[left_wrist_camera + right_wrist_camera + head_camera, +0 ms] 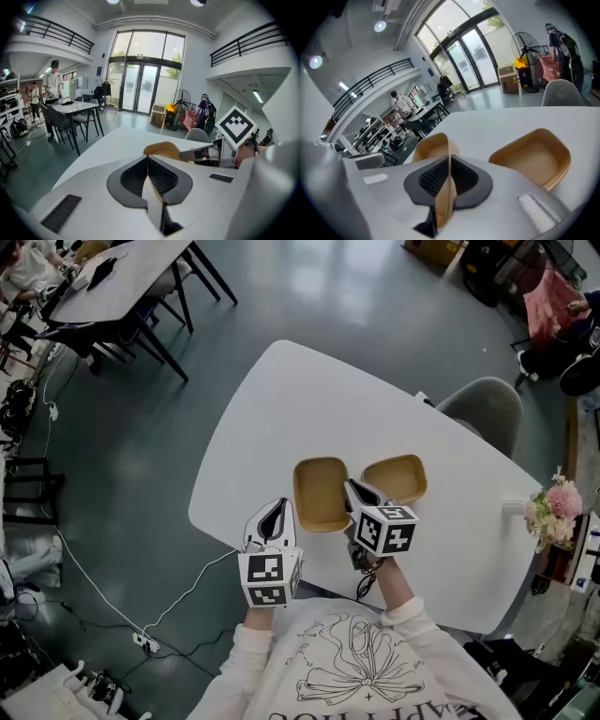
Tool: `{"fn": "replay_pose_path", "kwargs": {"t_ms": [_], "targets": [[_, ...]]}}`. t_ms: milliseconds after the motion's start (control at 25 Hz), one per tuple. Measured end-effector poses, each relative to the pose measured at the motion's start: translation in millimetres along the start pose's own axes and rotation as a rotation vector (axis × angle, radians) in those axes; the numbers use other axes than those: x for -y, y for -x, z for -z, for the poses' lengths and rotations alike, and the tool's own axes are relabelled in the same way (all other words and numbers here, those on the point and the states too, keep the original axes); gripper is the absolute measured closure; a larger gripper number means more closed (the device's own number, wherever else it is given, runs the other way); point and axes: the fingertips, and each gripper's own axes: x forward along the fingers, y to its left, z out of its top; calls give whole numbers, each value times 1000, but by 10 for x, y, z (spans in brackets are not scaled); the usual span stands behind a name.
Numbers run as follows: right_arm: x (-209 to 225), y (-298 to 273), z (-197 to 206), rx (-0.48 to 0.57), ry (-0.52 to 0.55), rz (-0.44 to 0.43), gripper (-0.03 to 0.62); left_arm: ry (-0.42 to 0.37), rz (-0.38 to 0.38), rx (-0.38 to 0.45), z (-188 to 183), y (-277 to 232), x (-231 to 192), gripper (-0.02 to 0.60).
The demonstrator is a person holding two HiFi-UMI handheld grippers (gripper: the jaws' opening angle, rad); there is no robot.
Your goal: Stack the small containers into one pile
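While left claw [148,157] sits clenched empty, right claw [450,157] pinches one container [319,495] wall.

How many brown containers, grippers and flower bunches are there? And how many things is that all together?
Brown containers: 2, the left container and the right container.
Grippers: 2, the left gripper and the right gripper.
Flower bunch: 1.
Total: 5.
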Motion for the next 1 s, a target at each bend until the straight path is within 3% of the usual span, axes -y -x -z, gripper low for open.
{"fn": "replay_pose_path", "kwargs": {"t_ms": [200,520,800,1000], "targets": [[270,377,-395,199,-197,64,565,-70,93,10,-229,-188,292,574],[1020,1040,-417,479,-516,348,566,-201,302,-17,-394,-502,855,574],[1464,1335,-179,605,-803,503,566,-268,411,-51,-390,-693,1229,574],[1605,1330,46,635,-1018,542,566,-300,461,-68,-383,-802,1372,574]]}}
